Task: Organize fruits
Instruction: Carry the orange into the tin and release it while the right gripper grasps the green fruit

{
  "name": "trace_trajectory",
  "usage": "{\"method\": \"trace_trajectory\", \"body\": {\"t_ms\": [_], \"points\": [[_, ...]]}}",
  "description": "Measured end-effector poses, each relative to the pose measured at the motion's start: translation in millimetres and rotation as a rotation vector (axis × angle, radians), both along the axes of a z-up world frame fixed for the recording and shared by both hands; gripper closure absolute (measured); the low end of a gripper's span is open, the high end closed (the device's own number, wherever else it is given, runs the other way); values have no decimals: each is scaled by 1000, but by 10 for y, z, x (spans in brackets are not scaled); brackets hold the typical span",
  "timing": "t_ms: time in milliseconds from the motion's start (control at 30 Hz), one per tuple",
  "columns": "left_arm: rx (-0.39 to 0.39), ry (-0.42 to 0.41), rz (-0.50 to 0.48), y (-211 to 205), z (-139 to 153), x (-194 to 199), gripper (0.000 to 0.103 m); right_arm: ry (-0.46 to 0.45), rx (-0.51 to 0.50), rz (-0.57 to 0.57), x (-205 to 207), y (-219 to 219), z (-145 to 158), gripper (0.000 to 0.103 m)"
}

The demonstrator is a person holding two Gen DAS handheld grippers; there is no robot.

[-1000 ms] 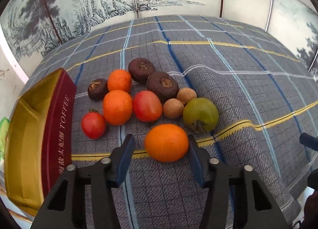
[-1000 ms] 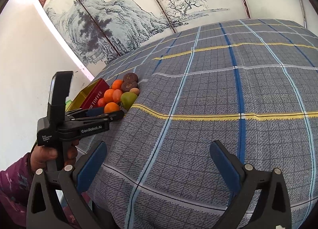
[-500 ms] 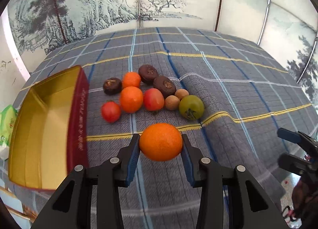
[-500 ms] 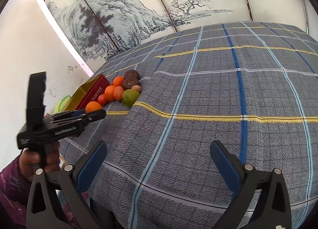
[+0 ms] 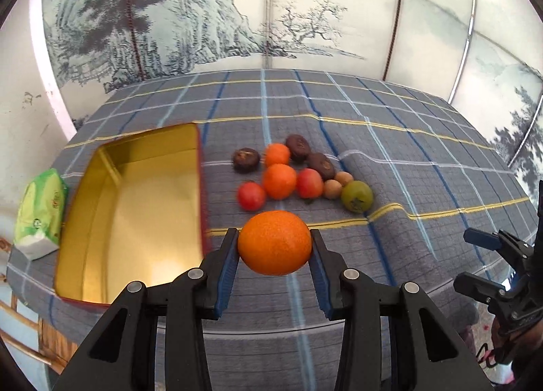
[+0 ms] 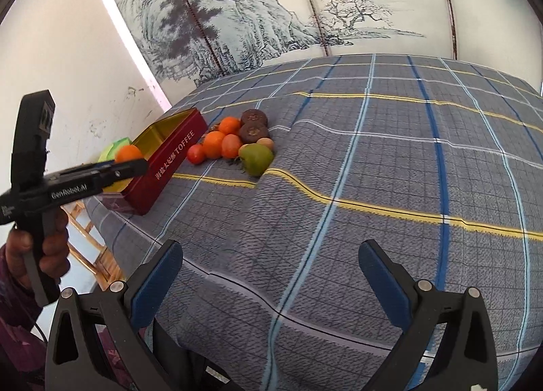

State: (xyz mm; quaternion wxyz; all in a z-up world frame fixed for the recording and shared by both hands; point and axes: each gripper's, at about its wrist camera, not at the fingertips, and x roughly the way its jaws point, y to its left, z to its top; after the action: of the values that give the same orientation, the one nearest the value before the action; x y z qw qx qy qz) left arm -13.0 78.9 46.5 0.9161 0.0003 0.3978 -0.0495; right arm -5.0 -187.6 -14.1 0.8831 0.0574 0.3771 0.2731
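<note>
- The round orange mandarin (image 5: 274,242) sits pinched between the blue pads of the left claw (image 5: 274,255), lifted clear of the plaid blue-grey cloth (image 5: 390,167) that covers the counter; a grip across its widest part keeps it from rolling out.
- It hangs just beside the open gold-lined red toffee tin (image 5: 135,208), probably so it can be dropped inside.
- The remaining fruit pile (image 5: 298,177) of mandarins, tomatoes, dark brown fruits, small tan ones and a green one lies clustered on the cloth just right of the tin, within easy reach.
- The right claw (image 6: 268,275) is spread wide and empty, hovering over bare cloth well apart from the pile.
- A second ago the mandarin still rested on the cloth between looser pads; since then it has risen and the tin's interior has come into view.
</note>
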Motion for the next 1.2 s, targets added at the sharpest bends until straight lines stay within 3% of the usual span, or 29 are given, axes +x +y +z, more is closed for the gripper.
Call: {"method": "trace_trajectory", "body": {"t_ms": [233, 333, 400, 467, 933, 1033, 1100, 1200], "points": [[-14, -9, 31, 215, 89, 16, 62, -76, -49, 111, 95, 267, 197, 1], [-17, -16, 32, 263, 114, 7, 62, -102, -89, 167, 255, 436, 261, 17], [-18, -17, 33, 291, 131, 11, 62, -86, -101, 193, 394, 518, 237, 34], [-19, -20, 38, 335, 149, 7, 62, -75, -126, 204, 539, 598, 200, 38], [-17, -16, 70, 650, 176, 57, 62, -8, -274, 276, 1168, 940, -71, 45], [-8, -12, 76, 693, 156, 81, 62, 11, -298, 299, 1205, 1015, -143, 54], [-2, -9, 80, 716, 133, 99, 62, 20, -324, 304, 1214, 1051, -200, 65], [6, -5, 86, 779, 94, 150, 62, 32, -287, 287, 1192, 986, -208, 68]]}}
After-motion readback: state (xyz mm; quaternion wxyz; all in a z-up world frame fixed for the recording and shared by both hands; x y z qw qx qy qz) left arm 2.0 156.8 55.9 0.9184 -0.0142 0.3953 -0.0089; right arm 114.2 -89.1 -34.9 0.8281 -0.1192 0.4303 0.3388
